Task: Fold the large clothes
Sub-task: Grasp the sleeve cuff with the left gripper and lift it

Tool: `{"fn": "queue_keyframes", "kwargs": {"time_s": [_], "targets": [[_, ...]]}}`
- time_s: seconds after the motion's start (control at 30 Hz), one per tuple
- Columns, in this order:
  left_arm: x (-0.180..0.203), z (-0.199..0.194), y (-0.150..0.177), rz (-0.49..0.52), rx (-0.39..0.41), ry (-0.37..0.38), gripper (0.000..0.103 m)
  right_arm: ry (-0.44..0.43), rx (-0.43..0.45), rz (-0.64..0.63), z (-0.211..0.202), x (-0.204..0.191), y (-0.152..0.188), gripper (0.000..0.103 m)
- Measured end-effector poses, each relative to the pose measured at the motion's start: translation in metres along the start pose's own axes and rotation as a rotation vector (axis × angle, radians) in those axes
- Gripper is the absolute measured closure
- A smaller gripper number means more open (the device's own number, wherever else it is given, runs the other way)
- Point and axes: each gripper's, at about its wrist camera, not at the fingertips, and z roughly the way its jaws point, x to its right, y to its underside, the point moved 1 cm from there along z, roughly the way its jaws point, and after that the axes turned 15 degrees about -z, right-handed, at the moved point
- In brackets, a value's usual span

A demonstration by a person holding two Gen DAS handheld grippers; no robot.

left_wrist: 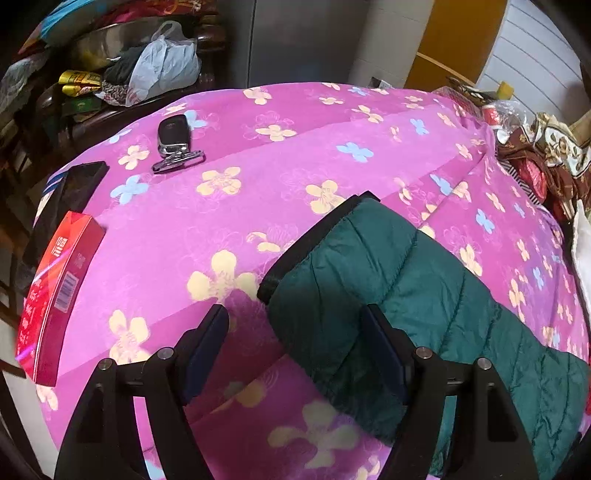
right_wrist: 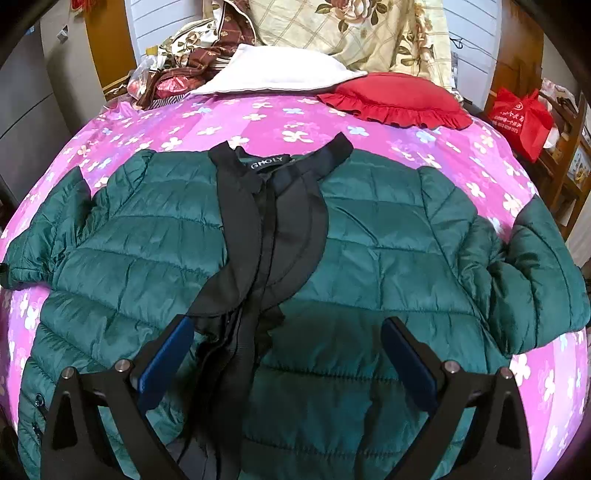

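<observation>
A dark green quilted jacket (right_wrist: 369, 236) with black collar and front trim lies spread flat, front up, on the pink flowered bedspread (right_wrist: 295, 118). Both sleeves stretch out sideways. My right gripper (right_wrist: 291, 332) hovers open above the jacket's lower front, beside the black placket, with nothing between its fingers. In the left wrist view one sleeve (left_wrist: 388, 288) with a black cuff (left_wrist: 317, 236) lies across the bedspread (left_wrist: 258, 155). My left gripper (left_wrist: 297, 325) is open just above the cuff end, its right finger over the sleeve and its left finger over bare bedspread.
A car key with clip (left_wrist: 175, 142), a dark phone (left_wrist: 70, 195) and a red box (left_wrist: 55, 295) lie near the bed's left edge. A white pillow (right_wrist: 273, 74), a red frilled cushion (right_wrist: 399, 98) and patterned bedding (right_wrist: 362, 33) sit at the head. A red bag (right_wrist: 521, 118) stands on a shelf.
</observation>
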Motion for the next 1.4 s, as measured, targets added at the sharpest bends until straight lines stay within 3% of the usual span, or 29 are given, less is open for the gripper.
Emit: {"fn": "queue_keyframes", "kwargs": {"time_s": [0.17,0.3,0.4,0.67,0.87,1.4], "targets": [[0.01,0.003,0.005,0.037,0.04,0.0,0.06,-0.011,-0.007,0.016,0.0,0.002,0.002,0.0],[0.019,0.0,0.009,0.078,0.042,0.063,0.103,-0.011,-0.007,0.026,-0.002,0.005,0.005,0.0],[0.025,-0.007,0.01,0.099,0.032,0.097,0.103,-0.008,-0.009,0.029,-0.004,0.007,0.008,0.0],[0.035,-0.071,0.011,0.082,0.001,0.347,0.103,0.001,0.0,0.042,-0.013,0.016,0.014,0.0],[0.061,-0.116,0.029,0.148,-0.001,0.464,0.103,0.008,0.012,0.063,-0.022,0.023,0.02,0.0],[0.118,-0.175,0.108,0.341,-0.056,0.574,0.103,0.027,0.014,0.081,-0.04,0.04,0.039,0.0]]}}
